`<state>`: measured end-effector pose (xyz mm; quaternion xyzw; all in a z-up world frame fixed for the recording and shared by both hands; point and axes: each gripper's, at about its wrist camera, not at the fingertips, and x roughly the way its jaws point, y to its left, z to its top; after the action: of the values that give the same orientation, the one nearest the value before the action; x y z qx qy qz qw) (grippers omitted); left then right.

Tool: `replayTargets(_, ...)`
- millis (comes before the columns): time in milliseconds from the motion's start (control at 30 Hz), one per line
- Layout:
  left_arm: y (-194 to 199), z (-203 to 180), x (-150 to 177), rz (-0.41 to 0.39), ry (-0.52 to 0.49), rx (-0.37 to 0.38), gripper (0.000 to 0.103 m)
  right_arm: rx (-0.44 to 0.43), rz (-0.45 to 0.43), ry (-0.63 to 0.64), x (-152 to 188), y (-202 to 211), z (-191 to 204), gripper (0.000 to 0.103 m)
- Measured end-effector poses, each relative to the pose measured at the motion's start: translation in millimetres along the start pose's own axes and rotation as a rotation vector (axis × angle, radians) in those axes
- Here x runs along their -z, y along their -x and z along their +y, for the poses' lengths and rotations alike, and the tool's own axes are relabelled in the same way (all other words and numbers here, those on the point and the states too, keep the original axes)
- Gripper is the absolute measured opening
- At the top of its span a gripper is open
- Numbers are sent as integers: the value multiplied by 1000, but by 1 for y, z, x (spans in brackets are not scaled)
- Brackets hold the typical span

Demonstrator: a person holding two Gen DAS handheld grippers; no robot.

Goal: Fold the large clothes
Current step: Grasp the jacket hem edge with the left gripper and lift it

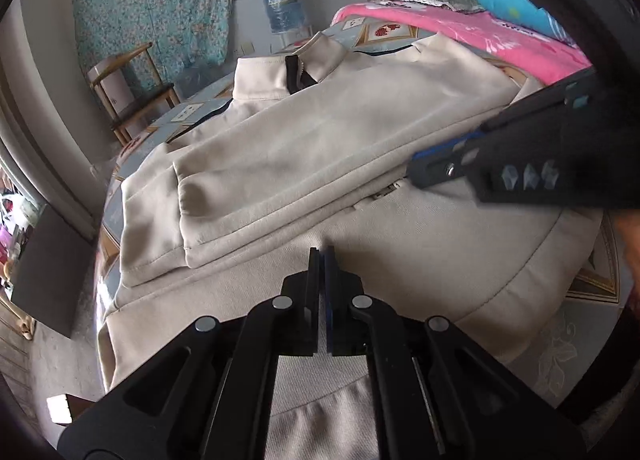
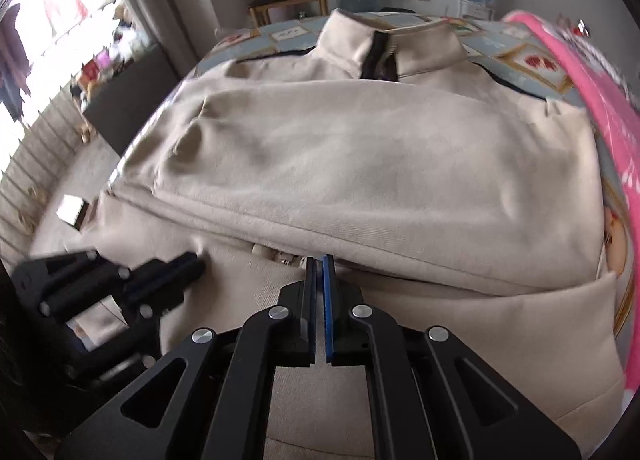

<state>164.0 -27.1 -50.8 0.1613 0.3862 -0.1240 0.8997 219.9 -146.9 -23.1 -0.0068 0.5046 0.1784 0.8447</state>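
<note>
A large beige zip jacket (image 1: 320, 132) lies on the bed, collar at the far end, both sleeves folded across its front; it also fills the right wrist view (image 2: 360, 164). My left gripper (image 1: 322, 256) is shut, its tips resting on the jacket's lower part near the hem, with no cloth seen between the pads. My right gripper (image 2: 319, 264) is shut too, tips at the edge of the folded sleeve by the zipper. Each gripper shows in the other's view: the right one (image 1: 416, 172) at the sleeve edge, the left one (image 2: 196, 264) low on the left.
The bed has a patterned sheet (image 1: 372, 34) and a pink blanket (image 1: 460, 36) along its far side. A wooden chair (image 1: 132, 88) and a water bottle (image 1: 282, 6) stand by the wall. A dark cabinet (image 1: 48, 272) stands left of the bed.
</note>
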Motion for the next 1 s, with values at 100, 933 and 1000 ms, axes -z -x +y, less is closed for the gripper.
replayTargets(100, -1, 6, -1, 8, 41, 29, 2, -32, -31, -71, 2, 21, -24, 6)
replayTargets(933, -2, 14, -1, 30, 125, 79, 2, -91, -45, -102, 36, 58, -48, 30)
replayTargets(1000, -3, 14, -1, 32, 133, 78, 2, -145, -4, -23, 41, 40, -19, 30)
